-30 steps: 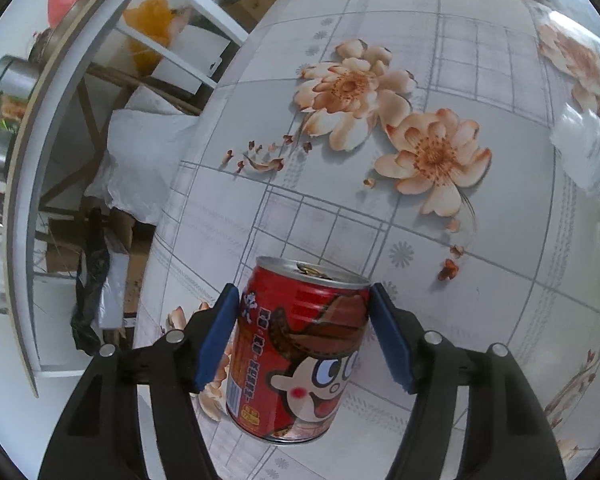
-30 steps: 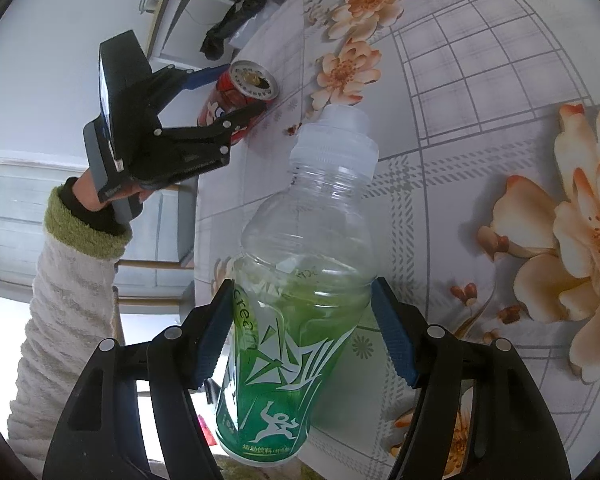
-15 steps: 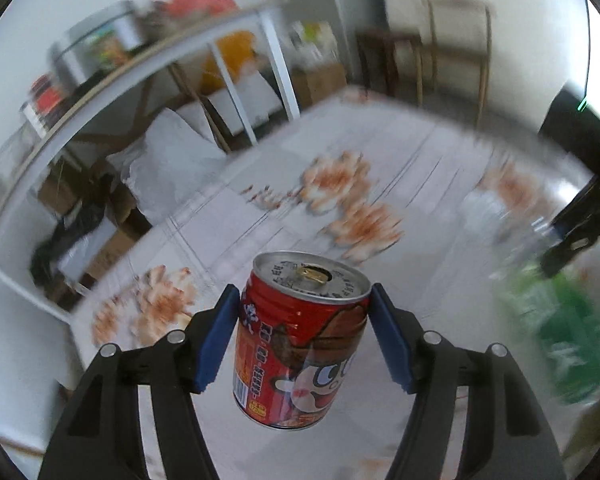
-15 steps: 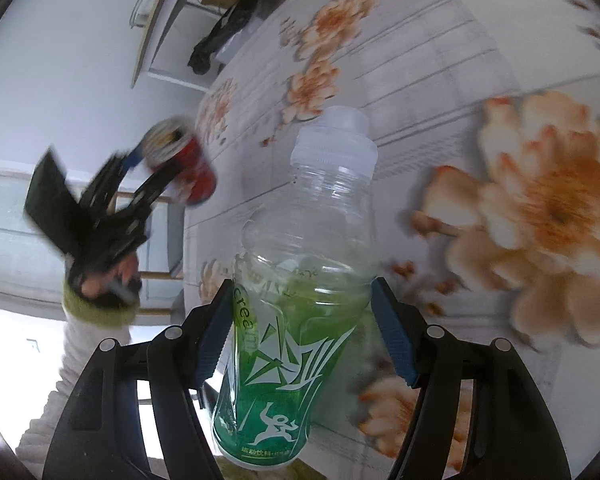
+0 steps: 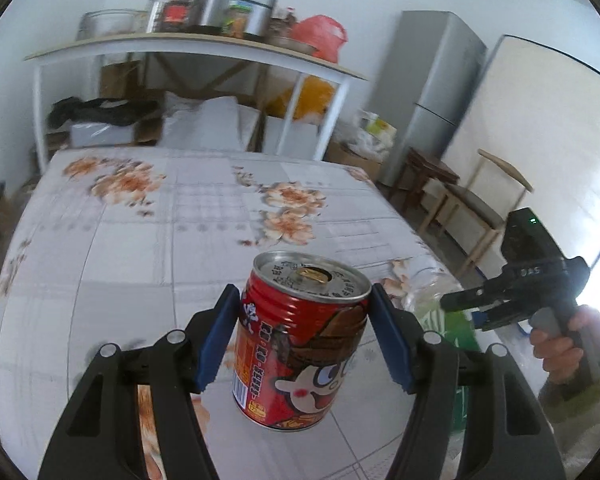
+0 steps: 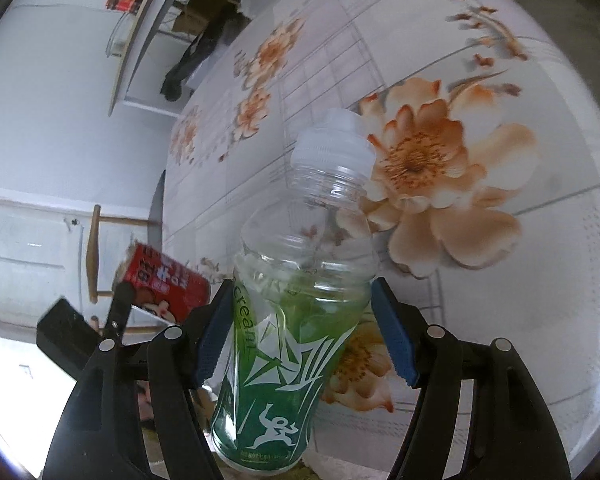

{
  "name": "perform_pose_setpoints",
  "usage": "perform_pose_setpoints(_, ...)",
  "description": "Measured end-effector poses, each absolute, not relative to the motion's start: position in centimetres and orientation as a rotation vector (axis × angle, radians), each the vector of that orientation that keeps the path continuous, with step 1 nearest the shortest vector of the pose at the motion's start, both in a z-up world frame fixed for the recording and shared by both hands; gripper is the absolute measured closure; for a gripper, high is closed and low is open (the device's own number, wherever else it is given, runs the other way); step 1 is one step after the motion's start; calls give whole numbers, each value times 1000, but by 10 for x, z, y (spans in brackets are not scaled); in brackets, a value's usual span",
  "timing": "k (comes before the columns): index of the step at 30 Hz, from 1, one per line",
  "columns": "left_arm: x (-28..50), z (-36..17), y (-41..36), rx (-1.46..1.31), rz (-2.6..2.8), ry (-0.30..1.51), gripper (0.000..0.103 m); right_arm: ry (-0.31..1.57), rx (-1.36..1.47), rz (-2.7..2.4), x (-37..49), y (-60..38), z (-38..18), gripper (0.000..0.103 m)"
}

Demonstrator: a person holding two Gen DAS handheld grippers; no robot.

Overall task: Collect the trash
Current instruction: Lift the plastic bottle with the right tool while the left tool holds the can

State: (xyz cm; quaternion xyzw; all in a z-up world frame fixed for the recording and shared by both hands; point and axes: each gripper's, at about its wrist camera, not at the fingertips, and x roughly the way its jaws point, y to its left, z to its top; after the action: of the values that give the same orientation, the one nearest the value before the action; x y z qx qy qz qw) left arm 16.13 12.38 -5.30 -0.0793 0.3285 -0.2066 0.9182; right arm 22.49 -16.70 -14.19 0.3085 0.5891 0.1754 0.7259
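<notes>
My left gripper (image 5: 304, 340) is shut on a red drink can (image 5: 300, 344) with a cartoon face and holds it upright in the air above the table. The can also shows in the right wrist view (image 6: 164, 282), at the left. My right gripper (image 6: 304, 336) is shut on a clear plastic bottle (image 6: 296, 320) with a green label and a white cap, lifted off the table. In the left wrist view the right gripper (image 5: 464, 308) and its bottle (image 5: 436, 312) are at the right.
The table (image 5: 140, 248) has a white cloth printed with orange flowers. Behind it stands a white shelf (image 5: 188, 44) with pots and jars, bags and boxes beneath. A grey fridge (image 5: 428, 92) and wooden chairs (image 5: 480, 200) are at the right.
Both grippers have lifted their loads up and away from the table. The left wrist view has tilted up from the tabletop to the room. The can has moved towards the bottle.
</notes>
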Motion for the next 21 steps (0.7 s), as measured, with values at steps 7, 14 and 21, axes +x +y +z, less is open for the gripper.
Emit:
perform_pose_setpoints(7,140,-62,119,-125,-385,667,39,1281,666,355,220,-170,-138,36)
perform_pose_setpoints(14,127,-66,108,-85,-395,680,39,1281,687,354,219,-170,-134,28)
perform_pose_setpoints(21,125,-67,100,-51,-356,693,39,1284,644,330,219,-155,-131,26)
